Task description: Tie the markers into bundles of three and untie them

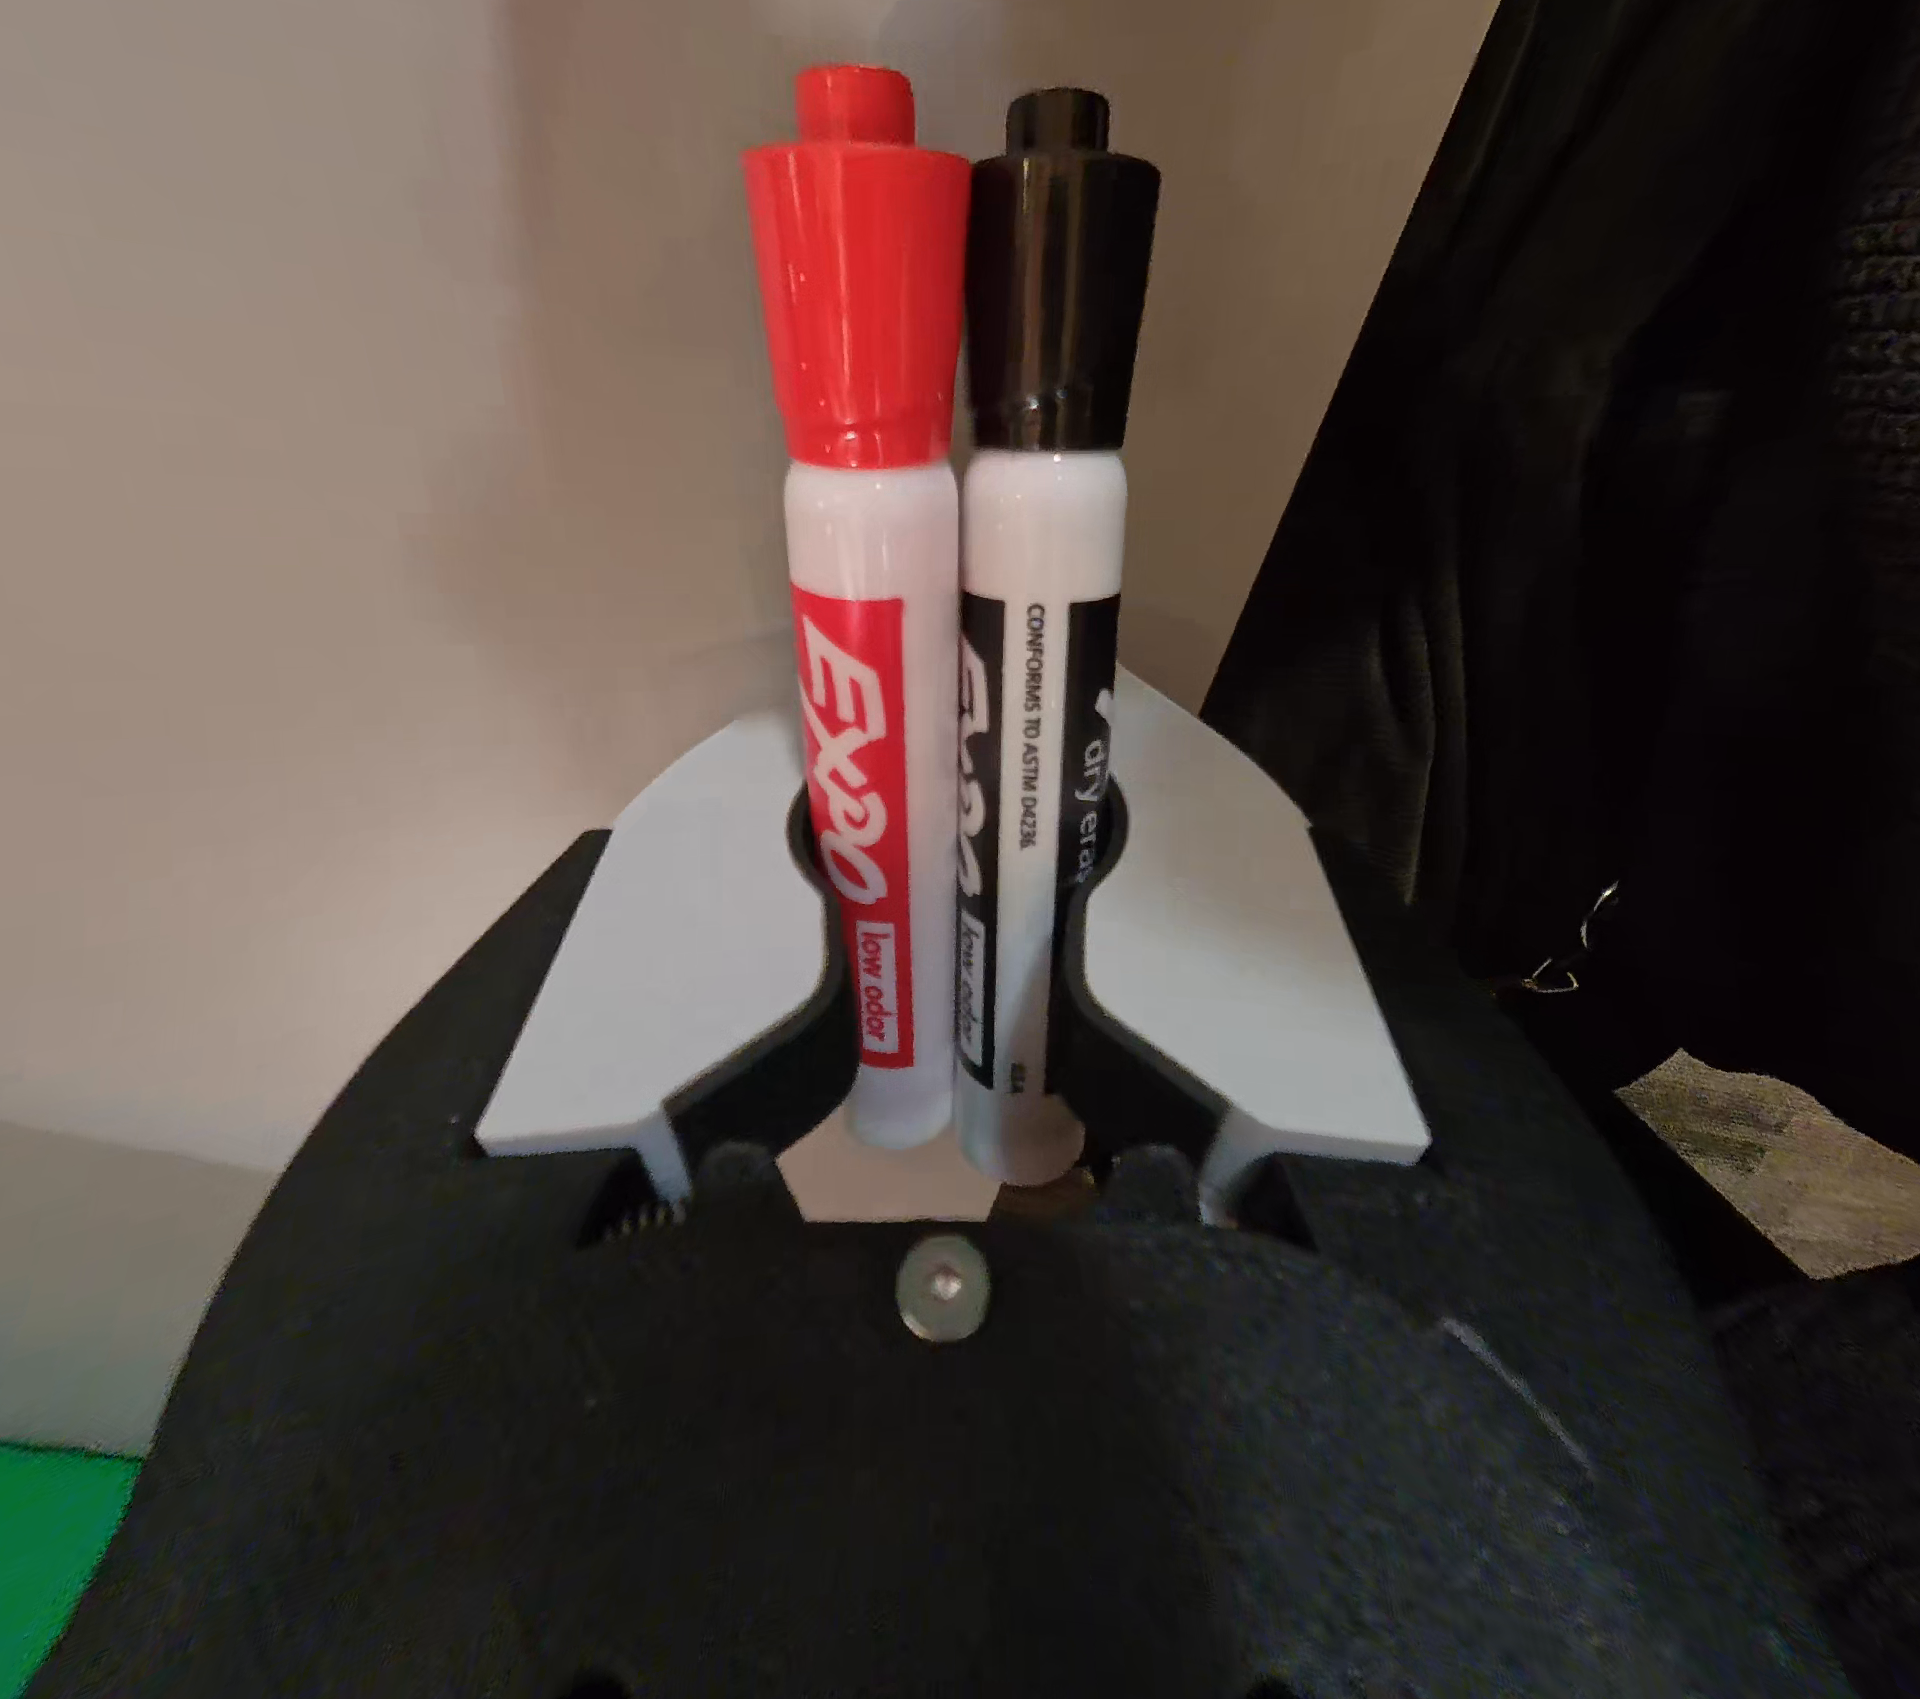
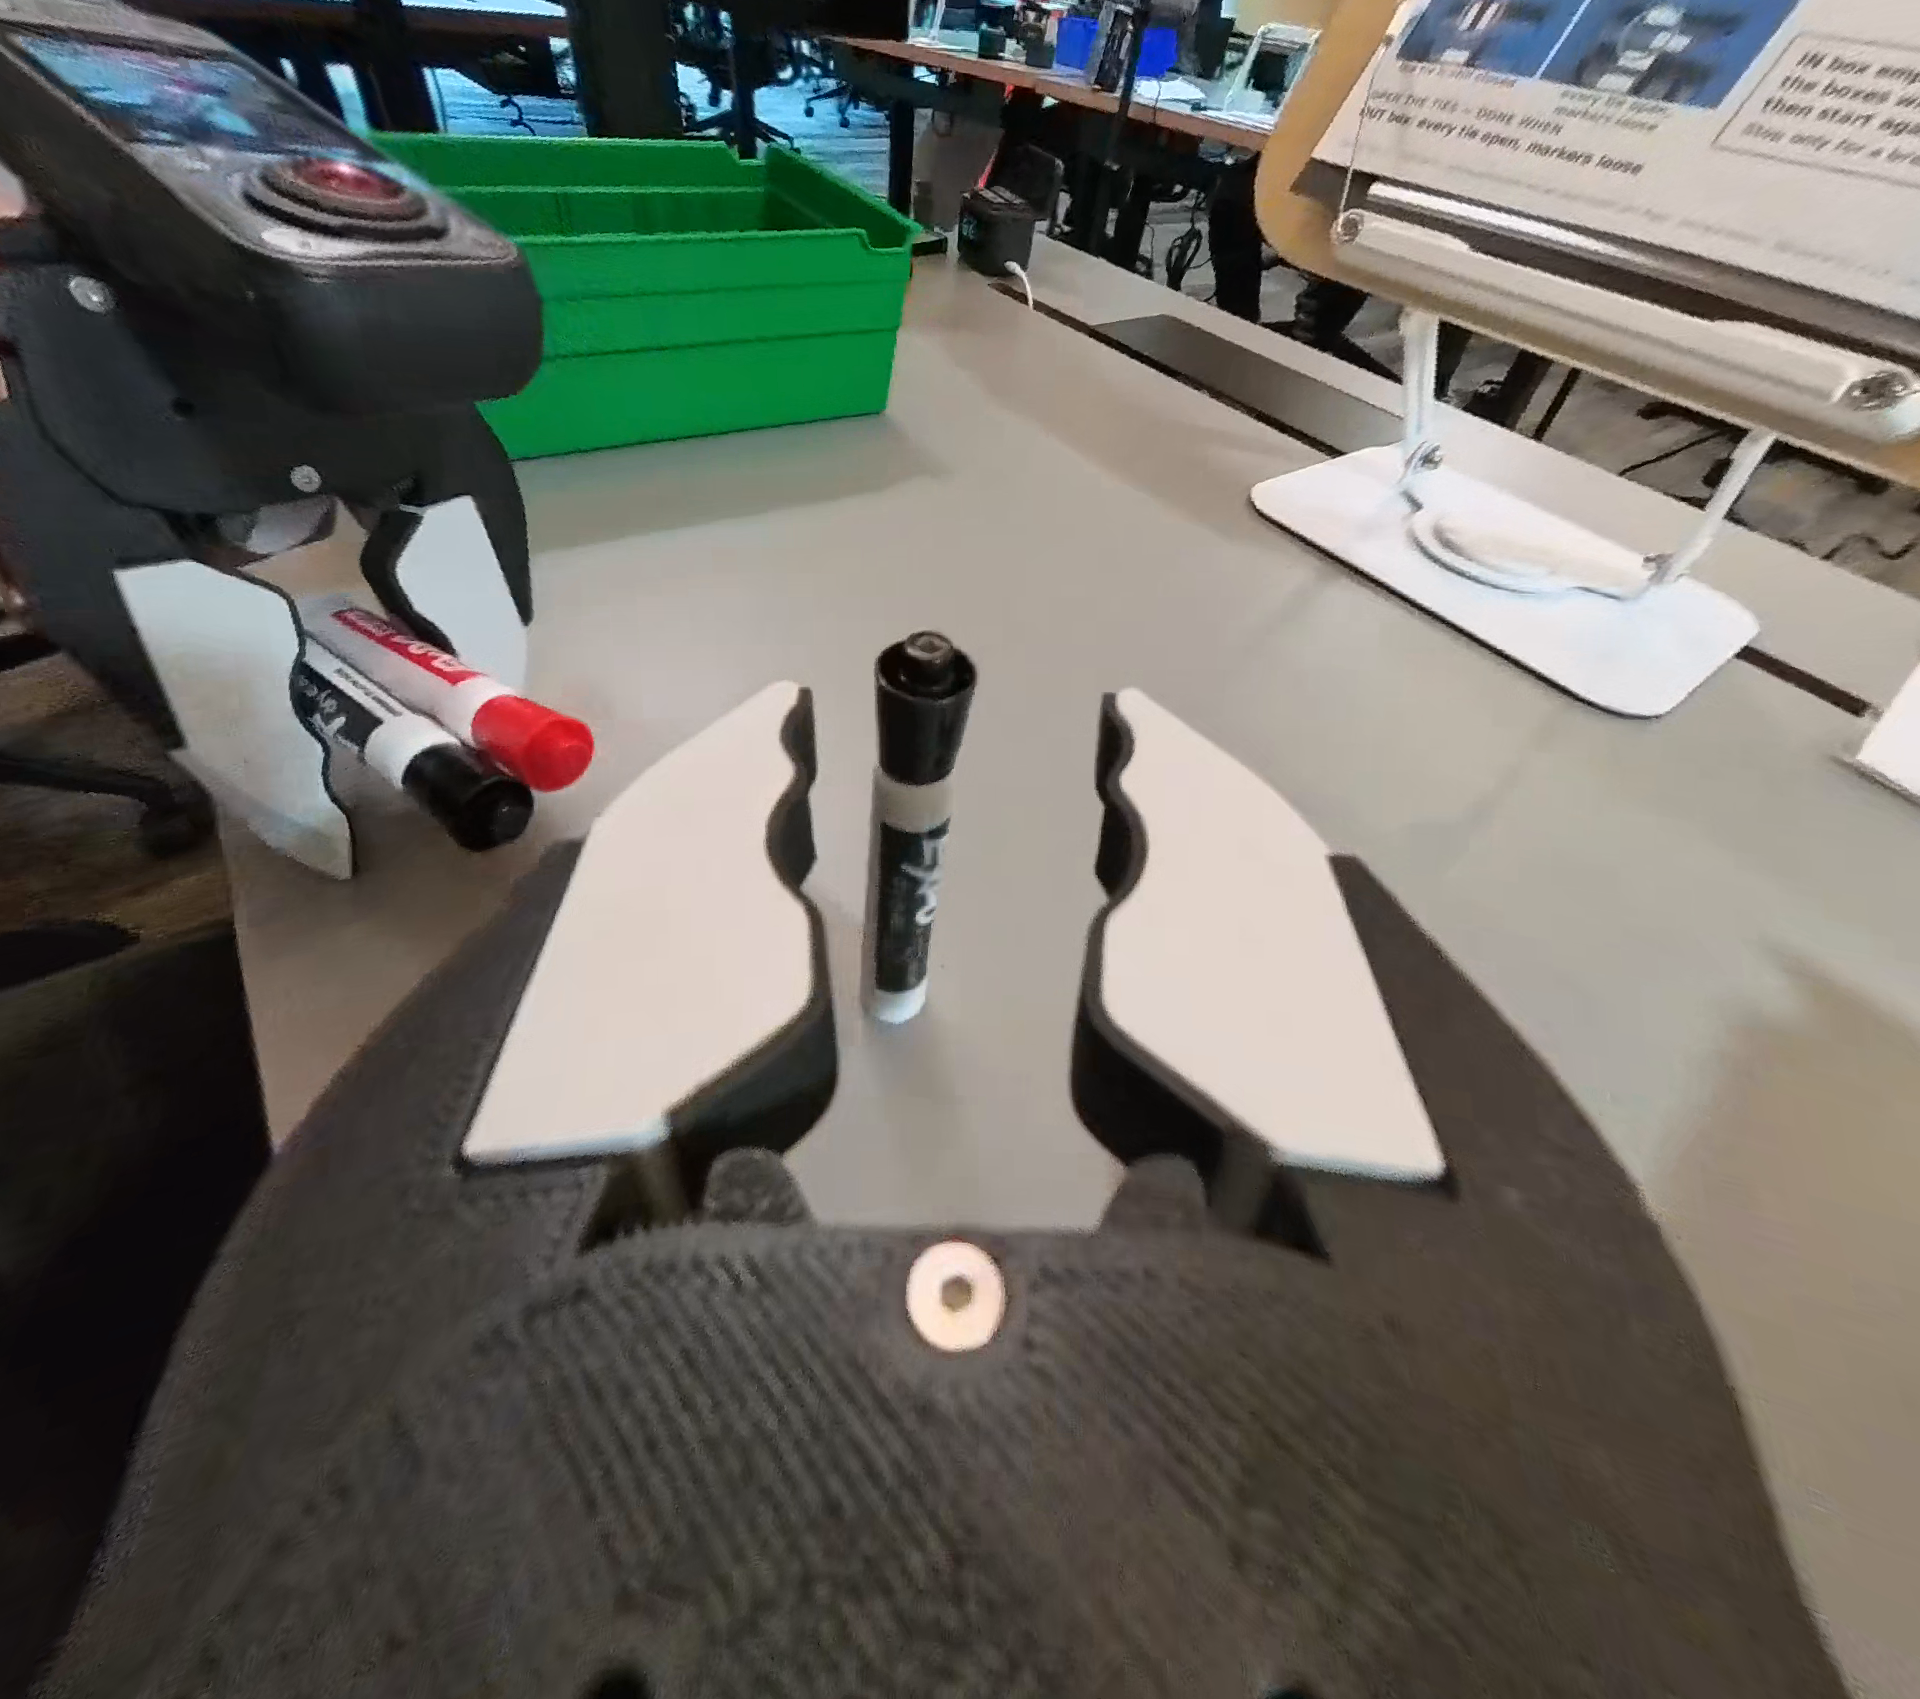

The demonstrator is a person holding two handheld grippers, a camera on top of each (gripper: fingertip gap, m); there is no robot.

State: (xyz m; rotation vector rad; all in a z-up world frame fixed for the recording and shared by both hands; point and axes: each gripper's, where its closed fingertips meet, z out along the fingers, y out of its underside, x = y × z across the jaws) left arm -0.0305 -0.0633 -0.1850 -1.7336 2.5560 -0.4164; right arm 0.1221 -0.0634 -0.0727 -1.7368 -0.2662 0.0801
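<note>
Centrally, right gripper (image 2: 954, 828) with fingers spread wide, straddling a lone black marker (image 2: 906, 860) flat on the grey table (image 2: 1351, 818) — neither pad touching it, cap pointing away. Off to the left side of that view, left gripper (image 1: 951, 802) clamped on 2 markers side by side: red marker (image 1: 868, 600) and second black marker (image 1: 1044, 610), barrels touching, caps projecting past the fingertips. No tie or band visible in either view. Farther back, green bin (image 2: 707, 299); to the right, white stand (image 2: 1496, 579) carrying an instruction sheet. Likely step: pick-up of marker 3 for the bundle. Best done by closing squarely on mid-barrel, keeping it parallel to the held pair — then laying it into the groove between the 2 barrels, caps aligned. Risk: rolling on the smooth tabletop under an off-centre pinch.
</note>
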